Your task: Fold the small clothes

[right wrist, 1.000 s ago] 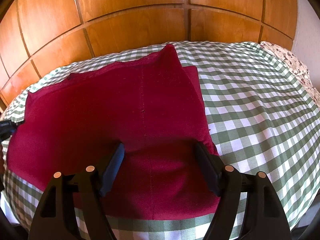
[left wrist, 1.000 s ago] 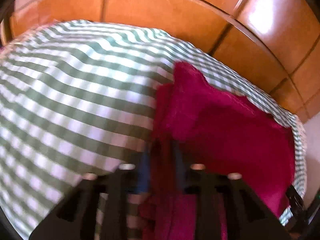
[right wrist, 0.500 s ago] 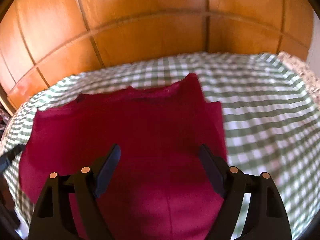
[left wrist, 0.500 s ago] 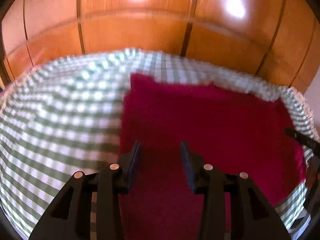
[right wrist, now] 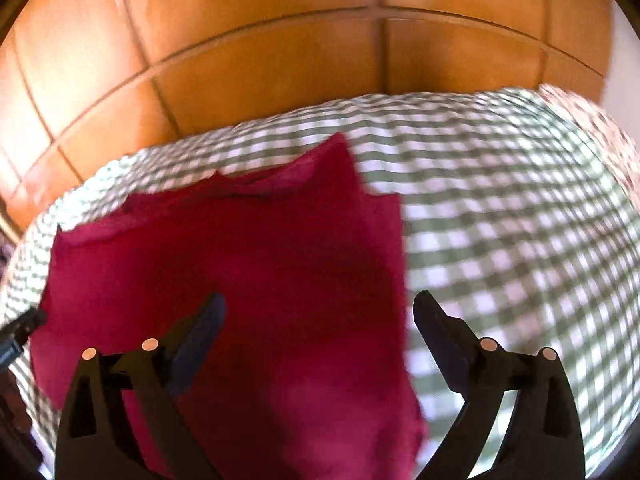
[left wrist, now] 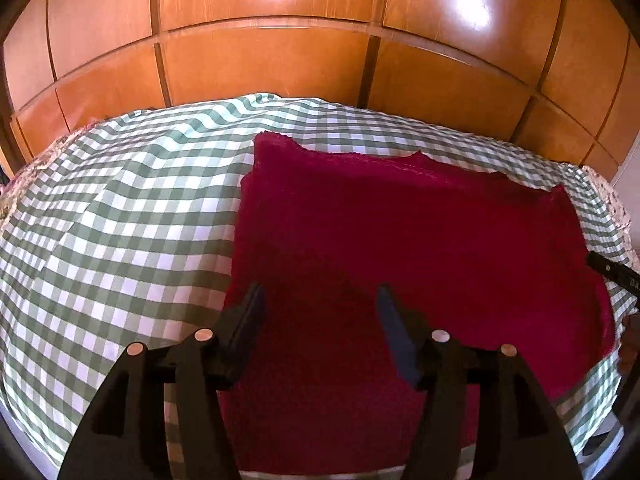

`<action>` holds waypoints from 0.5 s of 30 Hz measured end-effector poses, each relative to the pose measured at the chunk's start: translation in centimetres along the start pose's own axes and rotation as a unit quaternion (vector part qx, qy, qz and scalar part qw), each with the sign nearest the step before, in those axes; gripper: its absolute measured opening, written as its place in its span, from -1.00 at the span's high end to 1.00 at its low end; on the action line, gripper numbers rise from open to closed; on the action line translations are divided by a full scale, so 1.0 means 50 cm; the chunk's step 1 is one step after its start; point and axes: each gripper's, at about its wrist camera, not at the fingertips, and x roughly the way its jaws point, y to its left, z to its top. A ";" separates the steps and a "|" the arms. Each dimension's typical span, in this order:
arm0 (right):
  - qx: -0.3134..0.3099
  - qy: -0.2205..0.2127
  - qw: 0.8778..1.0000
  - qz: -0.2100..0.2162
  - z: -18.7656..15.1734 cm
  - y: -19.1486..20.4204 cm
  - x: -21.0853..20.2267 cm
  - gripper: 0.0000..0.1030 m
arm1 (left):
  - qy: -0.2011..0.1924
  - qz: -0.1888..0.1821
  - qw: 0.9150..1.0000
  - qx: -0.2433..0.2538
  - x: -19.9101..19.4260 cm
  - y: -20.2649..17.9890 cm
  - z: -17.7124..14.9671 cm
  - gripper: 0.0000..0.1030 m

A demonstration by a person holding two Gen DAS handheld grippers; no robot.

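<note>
Checked cloth [left wrist: 120, 220] lay out past the left gripper [left wrist: 318, 300] on its left, and the crimson garment [left wrist: 420, 240] spread flat directly under and ahead of that gripper, whose jaws were opening with nothing pinched between them. The garment's long axis seemed to run across from one gripper to the other, its left edge just beside the left one. Further right, the right gripper [right wrist: 320, 312] hung over the garment's right edge [right wrist: 402, 280], jaws opening wide and empty, so each gripper looked nearest its own side.
</note>
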 end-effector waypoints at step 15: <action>0.122 0.052 0.981 0.139 -0.099 -0.063 -0.008 -0.81 | -0.017 -0.012 1.000 0.009 -0.049 -0.017 -0.035 -0.15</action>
